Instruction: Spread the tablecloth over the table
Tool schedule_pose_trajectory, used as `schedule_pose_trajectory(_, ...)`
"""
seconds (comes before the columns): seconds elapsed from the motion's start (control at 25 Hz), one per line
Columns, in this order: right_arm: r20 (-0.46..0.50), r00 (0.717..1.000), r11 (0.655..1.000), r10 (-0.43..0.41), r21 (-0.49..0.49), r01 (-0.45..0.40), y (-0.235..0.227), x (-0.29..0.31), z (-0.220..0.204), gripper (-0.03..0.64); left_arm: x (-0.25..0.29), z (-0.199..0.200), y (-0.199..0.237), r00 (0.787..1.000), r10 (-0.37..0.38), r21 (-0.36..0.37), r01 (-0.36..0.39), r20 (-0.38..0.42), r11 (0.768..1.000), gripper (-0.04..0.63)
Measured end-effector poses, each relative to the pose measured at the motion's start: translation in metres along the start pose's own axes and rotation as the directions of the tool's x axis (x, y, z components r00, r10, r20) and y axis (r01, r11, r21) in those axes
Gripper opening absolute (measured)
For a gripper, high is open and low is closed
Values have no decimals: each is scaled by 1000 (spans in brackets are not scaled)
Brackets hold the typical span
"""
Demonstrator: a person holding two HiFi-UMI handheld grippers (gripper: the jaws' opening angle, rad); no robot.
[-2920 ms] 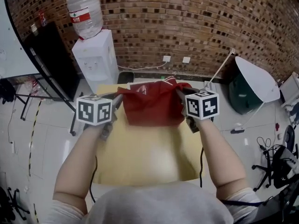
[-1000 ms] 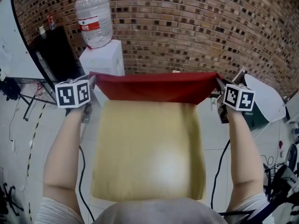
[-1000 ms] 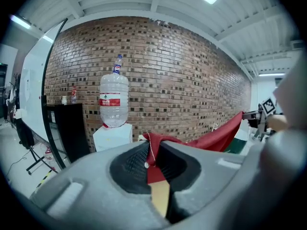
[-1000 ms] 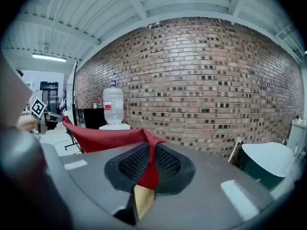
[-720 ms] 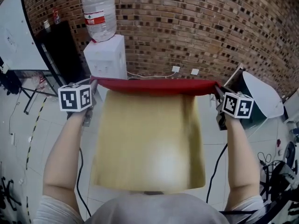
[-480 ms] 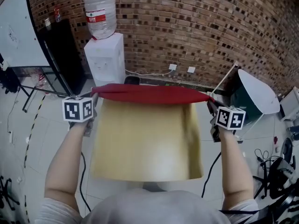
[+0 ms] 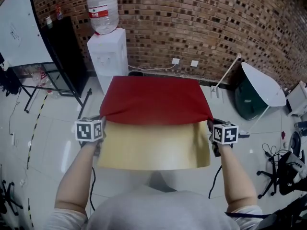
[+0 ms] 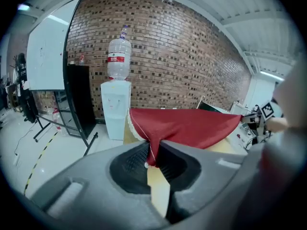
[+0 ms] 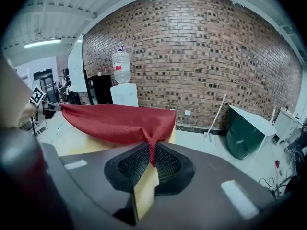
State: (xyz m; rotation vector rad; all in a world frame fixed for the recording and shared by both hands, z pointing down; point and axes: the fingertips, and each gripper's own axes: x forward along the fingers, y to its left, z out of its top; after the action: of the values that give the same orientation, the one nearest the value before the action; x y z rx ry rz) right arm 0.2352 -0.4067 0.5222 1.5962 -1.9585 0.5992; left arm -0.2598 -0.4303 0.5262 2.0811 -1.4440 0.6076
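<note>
Brick walling [image 7: 216, 23] fills the top of the head view, above a pale tiled floor [image 7: 43, 138]. At the middle of that view stands a tan, square-topped wooden table [image 7: 153, 150], and a red woven tablecloth [image 7: 153, 99] lies over its upper half in the frame, reaching the far edge. The cloth's near hem runs across the picture in a slightly sagging line. Below that line the bare tan top shows down to the person's grey shirt [image 7: 158, 210].

Each end of that hem is drawn into a pinched corner. The left gripper [image 7: 100, 121], at the left of the head view with its marker cube, has its jaws closed tight on the left corner. Its own view shows the red fabric gathered to a narrow fold between the pads at the left gripper [image 8: 151, 158], with a strip of white trim [image 8: 129, 128] along the cloth's side edge. The right gripper [image 7: 210, 122], level with it at the right, is clamped the same way on the other corner, the cloth bunched into a twist between the pads at the right gripper [image 9: 151, 158].

A white water dispenser [image 7: 108, 54] carrying a clear bottle [image 7: 102, 8] stands at upper left, and left of it a black cabinet [image 7: 64, 51] and a whiteboard [image 7: 19, 28]. A white disc leaning on a dark green base [image 7: 261, 83] is at the right.
</note>
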Motion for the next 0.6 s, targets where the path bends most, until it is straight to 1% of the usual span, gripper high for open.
schedule_pose_trajectory(0.2,8,1000,999,-24,30,24,10,-13,-48,28,-17,-54,-11,999,-11,-10,11,-35,1000,25)
schedule_pose_trajectory(0.4,-49,998,999,-45,25,46,14,-27,-95,28,-31,-97,-21,996,-47,-49,43,-79,998,25)
schedule_pose_trajectory(0.6,-96,993,998,-63,25,66,24,-37,-129,28,-44,-135,-22,992,-56,-73,48,-115,996,25)
